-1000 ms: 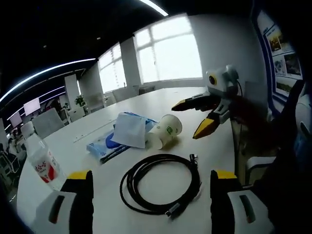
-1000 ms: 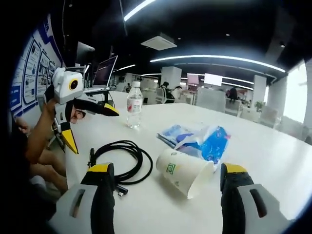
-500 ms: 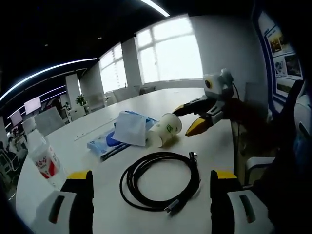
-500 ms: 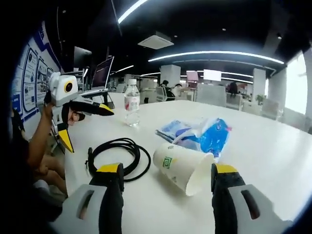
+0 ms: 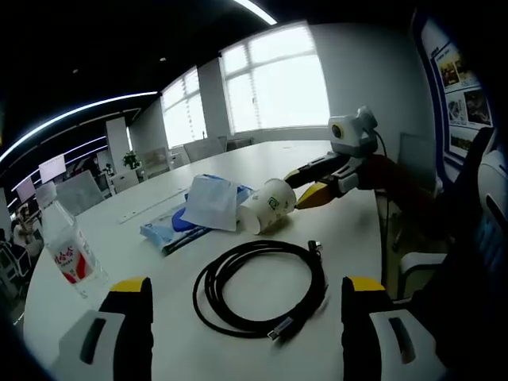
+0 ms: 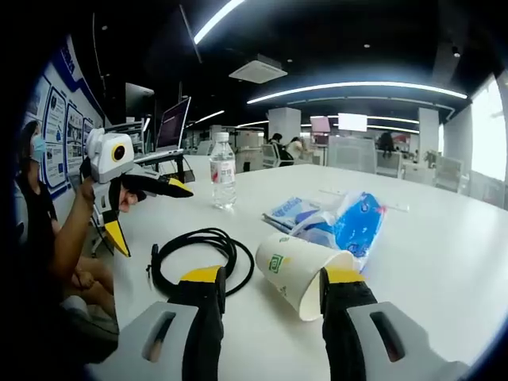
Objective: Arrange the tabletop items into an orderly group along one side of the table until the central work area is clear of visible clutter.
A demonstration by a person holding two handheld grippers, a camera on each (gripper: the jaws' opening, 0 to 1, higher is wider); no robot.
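A white paper cup [image 6: 295,268] with a green logo lies on its side on the white table [image 6: 444,262]. My right gripper [image 6: 271,278] is open, its yellow-tipped jaws straddling the cup, a gap showing on the left. In the left gripper view the right gripper [image 5: 298,189] reaches the cup [image 5: 270,206] at its base. A coiled black cable [image 5: 262,290] lies ahead of my open left gripper [image 5: 246,290], which holds nothing. A blue tissue pack [image 5: 198,214] lies behind the cup. A water bottle [image 5: 67,254] stands to the left.
The person's arm [image 6: 67,238] holds the left gripper [image 6: 157,222] above the table's near edge. A laptop [image 6: 171,127] and office desks stand beyond the bottle [image 6: 223,182]. The table [image 5: 159,317] stretches far toward the windows [image 5: 278,79].
My right gripper has moved forward to the cup and its jaws have narrowed around it. The left gripper has barely moved.
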